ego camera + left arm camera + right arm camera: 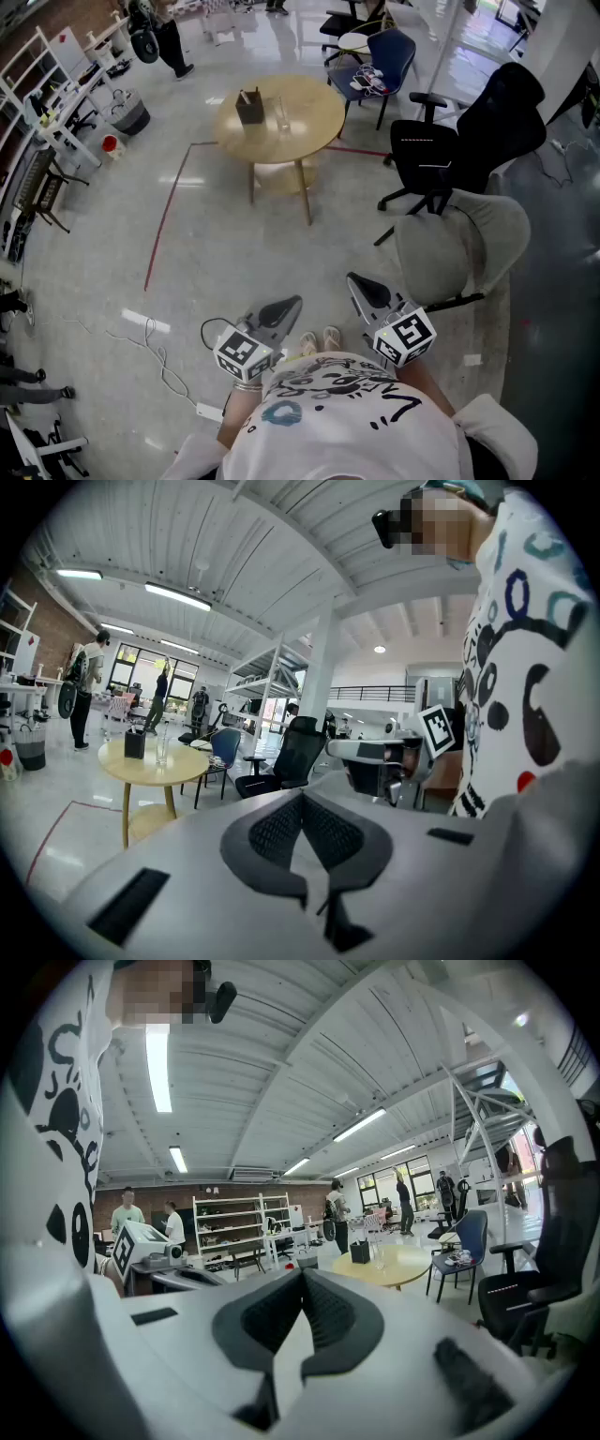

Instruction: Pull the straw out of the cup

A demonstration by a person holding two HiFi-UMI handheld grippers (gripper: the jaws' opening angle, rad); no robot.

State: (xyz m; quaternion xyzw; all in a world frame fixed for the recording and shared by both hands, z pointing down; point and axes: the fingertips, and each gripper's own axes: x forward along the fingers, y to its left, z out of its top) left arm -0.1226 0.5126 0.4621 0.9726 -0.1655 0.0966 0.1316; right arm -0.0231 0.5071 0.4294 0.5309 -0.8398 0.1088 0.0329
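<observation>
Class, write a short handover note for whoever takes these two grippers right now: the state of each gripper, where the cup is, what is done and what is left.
Left gripper: jaws together, empty, held low by the body.
Right gripper: the same.
The cup stands on the round table across the floor, beside a dark box, well out of reach. The straw is too small to make out from here.
Done: nothing yet.
Left: walk to the table, probably steady the cup with one gripper, grip the straw with the other, and pull it out.
</observation>
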